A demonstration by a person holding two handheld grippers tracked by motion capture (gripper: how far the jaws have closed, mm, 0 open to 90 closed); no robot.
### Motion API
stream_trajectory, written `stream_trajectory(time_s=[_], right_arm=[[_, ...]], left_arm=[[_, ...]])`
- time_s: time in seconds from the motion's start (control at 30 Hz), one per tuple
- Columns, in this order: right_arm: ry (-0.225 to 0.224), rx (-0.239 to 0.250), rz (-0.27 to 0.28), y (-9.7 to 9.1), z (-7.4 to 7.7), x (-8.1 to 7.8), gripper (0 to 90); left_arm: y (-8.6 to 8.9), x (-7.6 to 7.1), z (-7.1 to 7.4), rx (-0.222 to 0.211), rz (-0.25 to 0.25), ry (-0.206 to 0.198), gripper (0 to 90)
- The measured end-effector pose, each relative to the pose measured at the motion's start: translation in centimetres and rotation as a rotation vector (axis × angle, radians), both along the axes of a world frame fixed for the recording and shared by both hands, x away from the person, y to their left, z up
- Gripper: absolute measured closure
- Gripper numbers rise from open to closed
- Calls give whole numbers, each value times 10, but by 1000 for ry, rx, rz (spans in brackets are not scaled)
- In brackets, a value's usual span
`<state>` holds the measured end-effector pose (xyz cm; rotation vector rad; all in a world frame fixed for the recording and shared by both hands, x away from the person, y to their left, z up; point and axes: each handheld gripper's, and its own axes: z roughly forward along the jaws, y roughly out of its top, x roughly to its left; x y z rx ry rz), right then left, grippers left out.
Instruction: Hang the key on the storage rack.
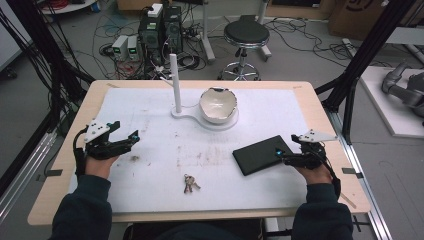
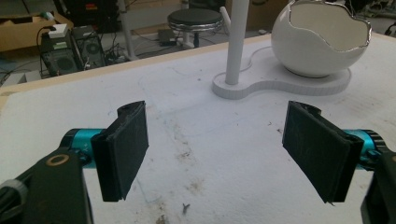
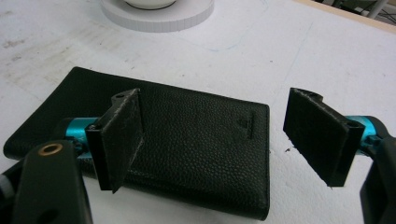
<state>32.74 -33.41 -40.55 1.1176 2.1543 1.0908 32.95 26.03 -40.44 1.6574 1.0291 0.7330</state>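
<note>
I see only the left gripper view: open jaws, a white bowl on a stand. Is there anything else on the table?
Observer: Yes. In the high view a black wallet lies flat at the right side, apart from the bowl.
Operator: Where is the right gripper?
Observer: The right gripper is at the wallet's near end, jaws open; one jaw is over the leather, the other over the bare white mat.
Operator: Anything near me?
Observer: A bunch of keys lies near the table's front edge, to the right of the left gripper.
</note>
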Motion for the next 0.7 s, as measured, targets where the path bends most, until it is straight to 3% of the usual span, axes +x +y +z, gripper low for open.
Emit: stream_trajectory(time_s=[0.23,0.37,0.57,0.7], right_arm=[[6,16,10,-2,-1,2,206],[2,11,13,-2,-2,-1,206],[0,4,8,-1,0,-3,206],[4,-8,16,3,-1,-5,206]], left_arm=[[-1,0,-1,5,-3,12,232],[-7,-2,-2,1,-37,15,232],[-25,-5,-4,23,-121,33,232],[-42,-7,-10,16,-227,82,232]])
